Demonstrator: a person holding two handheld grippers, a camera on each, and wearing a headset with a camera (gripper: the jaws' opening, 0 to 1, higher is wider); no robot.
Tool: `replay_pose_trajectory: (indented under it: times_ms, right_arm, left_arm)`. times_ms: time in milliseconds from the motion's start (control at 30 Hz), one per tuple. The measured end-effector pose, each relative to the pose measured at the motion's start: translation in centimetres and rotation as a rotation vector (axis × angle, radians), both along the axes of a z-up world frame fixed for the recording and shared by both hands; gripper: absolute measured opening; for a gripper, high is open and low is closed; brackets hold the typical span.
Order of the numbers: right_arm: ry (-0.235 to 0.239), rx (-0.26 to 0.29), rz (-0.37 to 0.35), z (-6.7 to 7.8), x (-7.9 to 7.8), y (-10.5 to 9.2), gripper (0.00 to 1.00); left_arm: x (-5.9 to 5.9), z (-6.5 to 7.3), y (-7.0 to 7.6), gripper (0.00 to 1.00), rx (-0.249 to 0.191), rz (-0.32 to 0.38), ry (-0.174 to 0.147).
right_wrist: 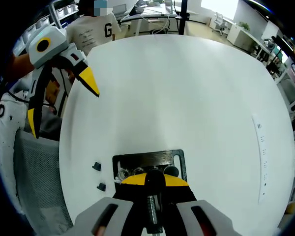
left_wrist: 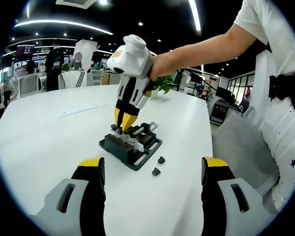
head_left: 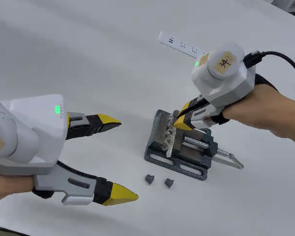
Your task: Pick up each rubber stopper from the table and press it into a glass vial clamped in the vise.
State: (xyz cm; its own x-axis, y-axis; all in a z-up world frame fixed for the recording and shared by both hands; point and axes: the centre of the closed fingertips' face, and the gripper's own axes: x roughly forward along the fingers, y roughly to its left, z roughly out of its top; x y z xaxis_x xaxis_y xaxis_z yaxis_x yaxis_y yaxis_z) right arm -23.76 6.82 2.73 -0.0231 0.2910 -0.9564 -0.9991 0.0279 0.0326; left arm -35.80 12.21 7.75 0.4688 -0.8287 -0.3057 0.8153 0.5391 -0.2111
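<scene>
At the far left, my left gripper (head_left: pixel 123 158) hangs above the broad white round surface (head_left: pixel 88 59). Its yellow-tipped fingers (head_left: pixel 108 120) are spread wide with nothing between them. To the right of it, two small dark grey rubber stoppers (head_left: pixel 149 179) lie loose on the surface, side by side. They sit near the front of the dark grey metal vise (head_left: pixel 189 164) but touch neither it nor each other. The vise sits flat near the middle of the surface, with a row of clear glass vials (head_left: pixel 169 140) clamped upright in it and a silver screw handle (head_left: pixel 228 158) sticking out of its right end. My right gripper (head_left: pixel 178 121) reaches down onto the far end of that row. Its fingers (right_wrist: pixel 132 180) are drawn close on a dark rubber stopper (right_wrist: pixel 155 174) right at the vials' mouths; I cannot tell whether it is seated in the glass. A black cable (head_left: pixel 280 56) trails from that gripper's back. Beyond it a long white power strip (head_left: pixel 179 45) lies flat, well apart from the vise. Around the surface is an open office, with long ceiling light strips (left_wrist: pixel 64 25), a green plant (left_wrist: pixel 162 84) past the far edge, people standing among desks (left_wrist: pixel 54 56), and a grey mesh chair (right_wrist: pixel 37 167) beside the surface.
</scene>
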Motion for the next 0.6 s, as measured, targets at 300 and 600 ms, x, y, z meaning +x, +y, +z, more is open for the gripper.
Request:
replay_pose_trajectory:
  times_ms: [300, 600]
  right_arm:
    - [-0.048, -0.050, -0.003, -0.15, -0.04, 0.09, 0.03]
    - [-0.080, -0.059, 0.014, -0.04, 0.08, -0.25, 0.05]
  left_arm:
    - [0.06, 0.13, -0.22, 0.79, -0.008, 0.000, -0.002]
    - [0.16, 0.17, -0.42, 0.79, -0.006, -0.009, 0.004]
